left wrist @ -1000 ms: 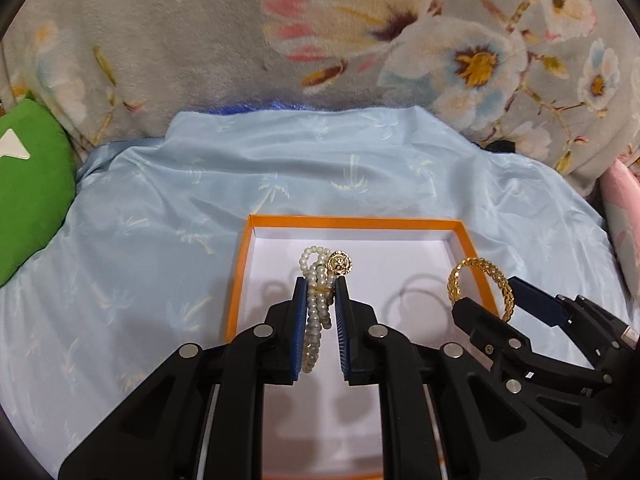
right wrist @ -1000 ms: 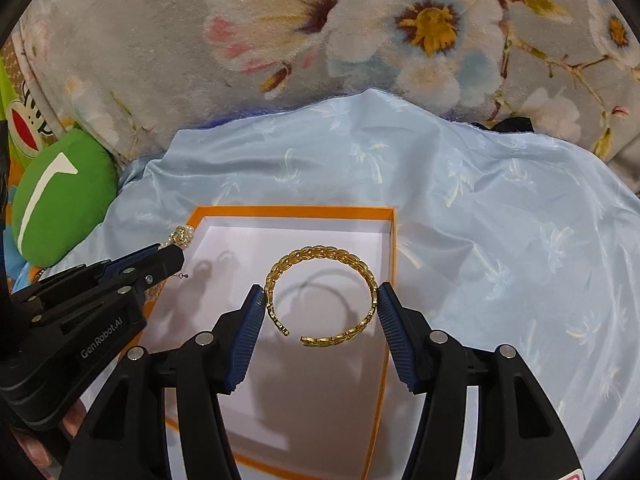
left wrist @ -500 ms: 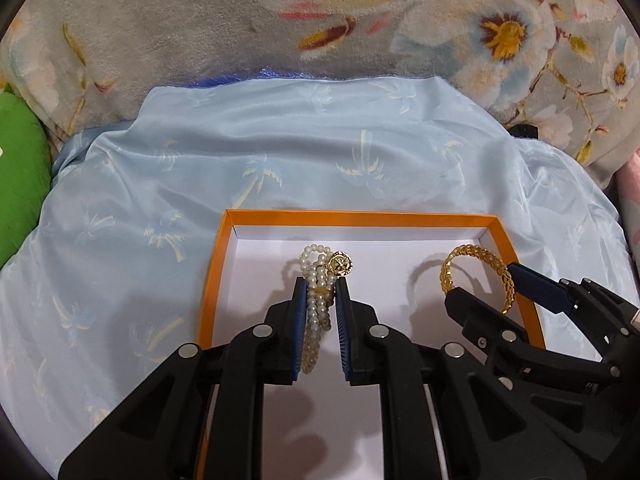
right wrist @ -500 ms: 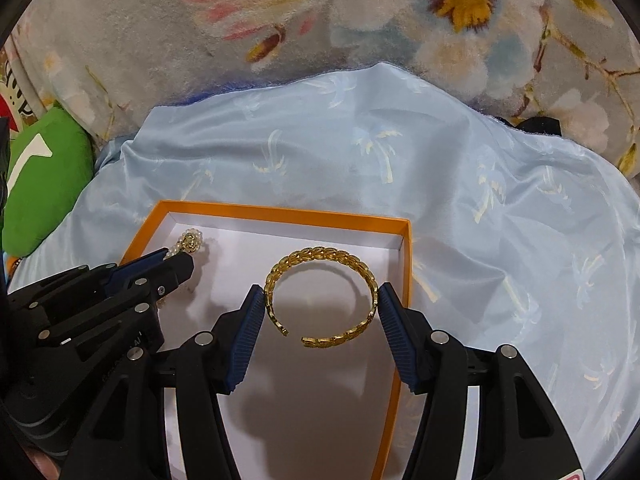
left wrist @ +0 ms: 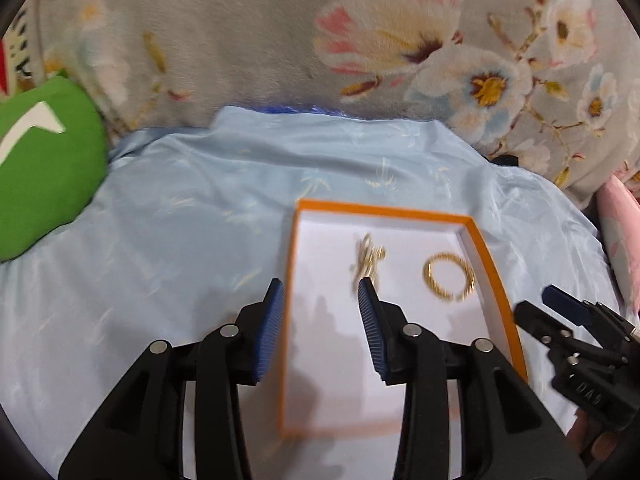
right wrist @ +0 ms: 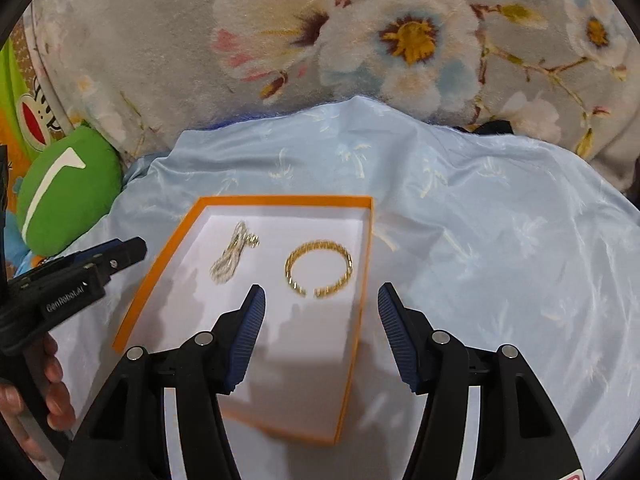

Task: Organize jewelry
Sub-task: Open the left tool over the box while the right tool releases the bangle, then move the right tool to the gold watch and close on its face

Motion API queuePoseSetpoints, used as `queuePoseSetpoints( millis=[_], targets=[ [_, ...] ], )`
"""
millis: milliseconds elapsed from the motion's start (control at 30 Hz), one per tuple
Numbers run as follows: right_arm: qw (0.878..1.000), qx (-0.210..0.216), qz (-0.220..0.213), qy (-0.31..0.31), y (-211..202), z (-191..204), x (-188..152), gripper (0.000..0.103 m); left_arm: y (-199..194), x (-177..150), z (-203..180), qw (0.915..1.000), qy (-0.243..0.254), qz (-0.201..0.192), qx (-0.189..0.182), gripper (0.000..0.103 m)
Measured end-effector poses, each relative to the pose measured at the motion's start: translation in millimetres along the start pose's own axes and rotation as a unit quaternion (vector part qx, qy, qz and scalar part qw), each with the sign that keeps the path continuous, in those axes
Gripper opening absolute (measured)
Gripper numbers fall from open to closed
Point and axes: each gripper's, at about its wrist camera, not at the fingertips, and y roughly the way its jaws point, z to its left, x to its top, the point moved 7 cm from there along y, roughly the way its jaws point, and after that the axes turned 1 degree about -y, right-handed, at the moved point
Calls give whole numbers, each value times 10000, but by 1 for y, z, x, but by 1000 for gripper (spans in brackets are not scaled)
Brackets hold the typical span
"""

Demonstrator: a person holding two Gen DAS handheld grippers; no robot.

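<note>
Both wrist cams look fwd/down, close, sharing the orange tray (left wrist: pixel 494 276) (right wrist: pixel 164 264).

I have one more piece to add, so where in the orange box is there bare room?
The near half of the orange box is bare white floor. The far half is crowded: pearl bracelet left, gold bangle right, with a narrow strip between them.

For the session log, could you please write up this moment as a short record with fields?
container: orange box, white inside, on light blue cloth
pearl bracelet: lying in the box, left part
gold bangle: lying flat in the box, beside the pearls, apart from them
left tongs: open, holding nothing, over the box's left edge
right tongs: open, holding nothing, just short of the bangle
surroundings: floral blanket, green cushion
</note>
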Motion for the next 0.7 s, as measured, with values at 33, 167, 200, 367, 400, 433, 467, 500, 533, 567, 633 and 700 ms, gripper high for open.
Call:
queuePoseSetpoints(
  millis=[33,167,200,367,400,433,467,500,533,567,633,700],
  targets=[
    [10000,44,16,50,-13,0,-15,60,-15,-11,6,10000,10,-6,13,37],
    [9999,-105,54,126,-61,-1,-83,62,-65,-65,25,10000,1,34,79,37],
    [9997,-143,80,152,-70,-2,-99,62,-75,-81,28,9999,15,76,96,37],
    [9991,-126,269,304,-94,5,-161,62,-110,-146,29,9997,72,161,179,37],
    [9991,-124,283,299,-98,8,-171,62,-115,-160,26,9997,21,220,80,37],
    [9991,-70,296,289,-101,13,-179,62,-117,-171,25,9996,-9,266,45,37],
    [9991,-29,304,282,-103,17,-184,62,-119,-181,23,9995,-18,296,76,37],
    [9991,-3,314,268,-104,21,-188,62,-120,-188,22,9995,-13,308,101,37],
    [9992,23,324,235,-106,25,-191,62,-121,-195,21,9994,-27,320,118,37],
    [9993,54,328,185,-107,30,-193,62,-122,-201,20,9994,-74,335,107,37],
    [9994,110,299,127,-109,37,-194,62,-123,-208,15,9993,-85,360,15,37],
    [9993,204,316,27,-110,45,-198,62,-124,-211,13,9994,-34,336,43,37]
  ],
)
